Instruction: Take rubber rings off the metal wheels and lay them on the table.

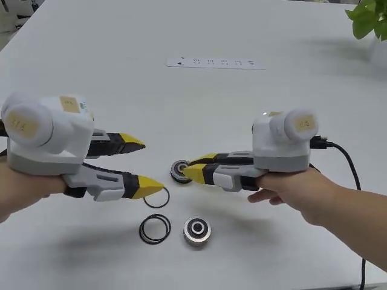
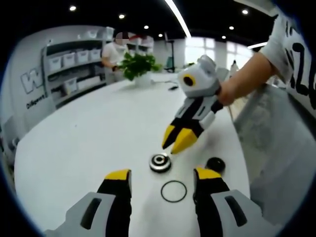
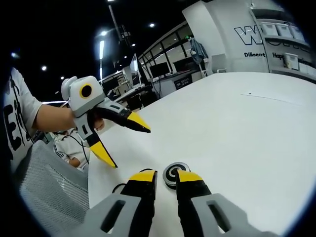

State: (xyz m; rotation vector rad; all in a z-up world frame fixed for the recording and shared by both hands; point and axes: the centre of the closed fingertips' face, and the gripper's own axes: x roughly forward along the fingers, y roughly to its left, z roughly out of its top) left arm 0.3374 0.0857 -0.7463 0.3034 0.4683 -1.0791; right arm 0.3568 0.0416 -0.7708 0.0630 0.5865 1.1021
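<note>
**Left jaws wide, right jaws narrow at a wheel; loose rings flat on the table**

Left gripper: the jaws stand wide apart and hold nothing. In the left gripper view its yellow tips frame a single ring lying flat on the white table.

Right gripper: the jaws are drawn to a narrow gap, with nothing seen clamped. In the head view the tips sit at the right edge of a metal wheel at frame centre. In the right gripper view that wheel shows just beyond the gap. Whether the tips touch it cannot be told.

A second wheel stands at lower centre, apart from both grippers. A pair of overlapping rings lies just to its left. The single ring lies above that pair, just beside the left gripper's lower tip. Whether either wheel carries a ring cannot be told.

Further out, a power strip lies at upper centre and a plant fills the upper right corner. A black cable runs from the right gripper to the lower right.
</note>
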